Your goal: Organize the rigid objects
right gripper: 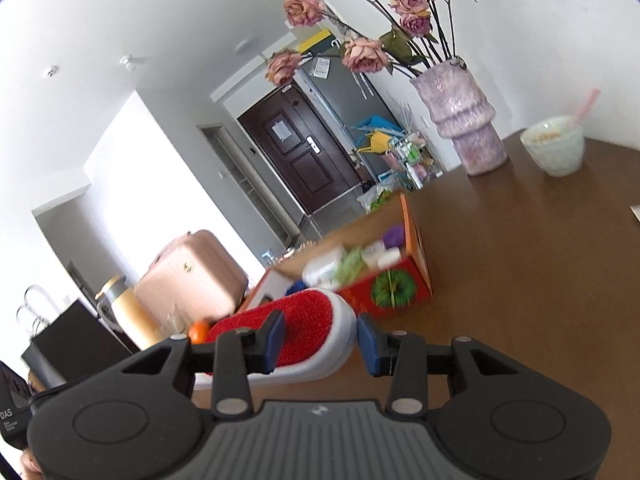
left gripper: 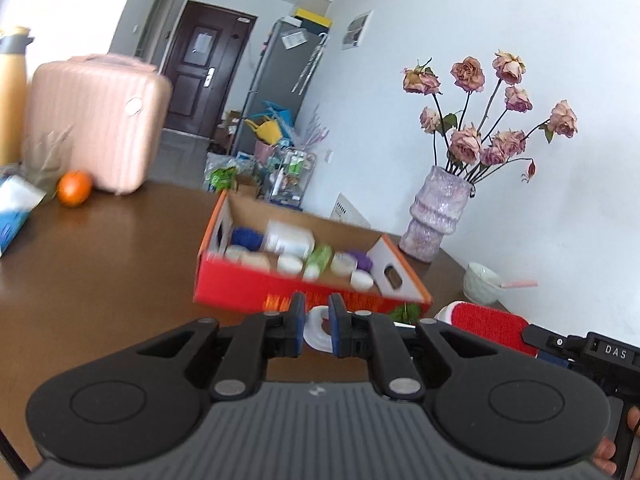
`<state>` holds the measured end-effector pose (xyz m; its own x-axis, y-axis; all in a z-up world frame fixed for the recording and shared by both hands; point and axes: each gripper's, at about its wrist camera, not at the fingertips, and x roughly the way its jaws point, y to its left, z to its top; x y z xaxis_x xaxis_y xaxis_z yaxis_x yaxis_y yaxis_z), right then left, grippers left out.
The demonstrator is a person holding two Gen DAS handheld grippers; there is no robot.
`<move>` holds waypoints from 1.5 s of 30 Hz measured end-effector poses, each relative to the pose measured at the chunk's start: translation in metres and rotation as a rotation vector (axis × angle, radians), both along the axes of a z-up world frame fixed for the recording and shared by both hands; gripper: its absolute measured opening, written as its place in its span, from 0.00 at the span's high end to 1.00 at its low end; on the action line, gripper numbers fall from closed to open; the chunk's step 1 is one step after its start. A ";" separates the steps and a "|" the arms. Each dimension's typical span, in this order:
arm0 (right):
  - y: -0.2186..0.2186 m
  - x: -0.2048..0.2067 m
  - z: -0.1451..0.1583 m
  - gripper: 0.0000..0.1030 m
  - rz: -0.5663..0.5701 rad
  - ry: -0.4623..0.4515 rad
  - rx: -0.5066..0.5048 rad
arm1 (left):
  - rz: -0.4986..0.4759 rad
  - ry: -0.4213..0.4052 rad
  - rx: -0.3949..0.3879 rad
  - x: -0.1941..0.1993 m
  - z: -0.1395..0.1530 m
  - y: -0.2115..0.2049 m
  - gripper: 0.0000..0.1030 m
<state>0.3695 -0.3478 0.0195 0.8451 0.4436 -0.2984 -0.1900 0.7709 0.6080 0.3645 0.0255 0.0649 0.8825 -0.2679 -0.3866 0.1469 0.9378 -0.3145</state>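
Evidently both hands are mid-carry, each bringing something toward the orange box (left gripper: 304, 284) on the brown tabletop (left gripper: 112, 248). Nearest, the left claw (left gripper: 317, 322) is pinched tight on a thin white ring-like piece (left gripper: 316, 334); what it really is I cannot tell, since the jaws cover most of it. The right claw (right gripper: 320, 340) stands partly open, its pads clamped across the white body of a red-topped brush (right gripper: 296, 324), which hangs just short of the box's near wall. Judging by this, the next move calls for lifting both loads over that wall and finding a gap among the things already inside the box. Those things, small white jars (left gripper: 290, 264), a green bottle (left gripper: 320, 258), something blue (left gripper: 246, 238) and something purple (left gripper: 362, 260), are smeared by blur. Beyond the box, to its right, stands a purple vase (left gripper: 438, 212) of dried roses with a pale cup (left gripper: 482, 282) nearby.
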 end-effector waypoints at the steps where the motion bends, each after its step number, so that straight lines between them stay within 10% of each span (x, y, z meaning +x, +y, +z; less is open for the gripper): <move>1: -0.002 0.014 0.003 0.62 0.000 0.002 0.007 | -0.004 -0.008 0.008 0.014 0.004 -0.001 0.88; 15: -0.002 0.197 -0.003 0.62 0.023 0.184 -0.010 | -0.045 0.165 -0.011 0.184 -0.020 0.006 0.88; 26: 0.031 0.239 -0.009 0.62 0.042 0.314 -0.201 | -0.071 0.326 0.014 0.235 -0.052 0.018 0.87; 32: 0.041 0.241 -0.007 0.62 0.055 0.342 -0.214 | -0.053 0.359 0.086 0.239 -0.047 0.014 0.63; 34: 0.044 0.243 0.000 0.62 0.071 0.338 -0.242 | -0.049 0.364 0.117 0.237 -0.039 0.013 0.40; 45: 0.073 0.208 0.059 0.45 0.131 0.262 -0.377 | -0.010 0.279 0.228 0.192 0.022 -0.002 0.18</move>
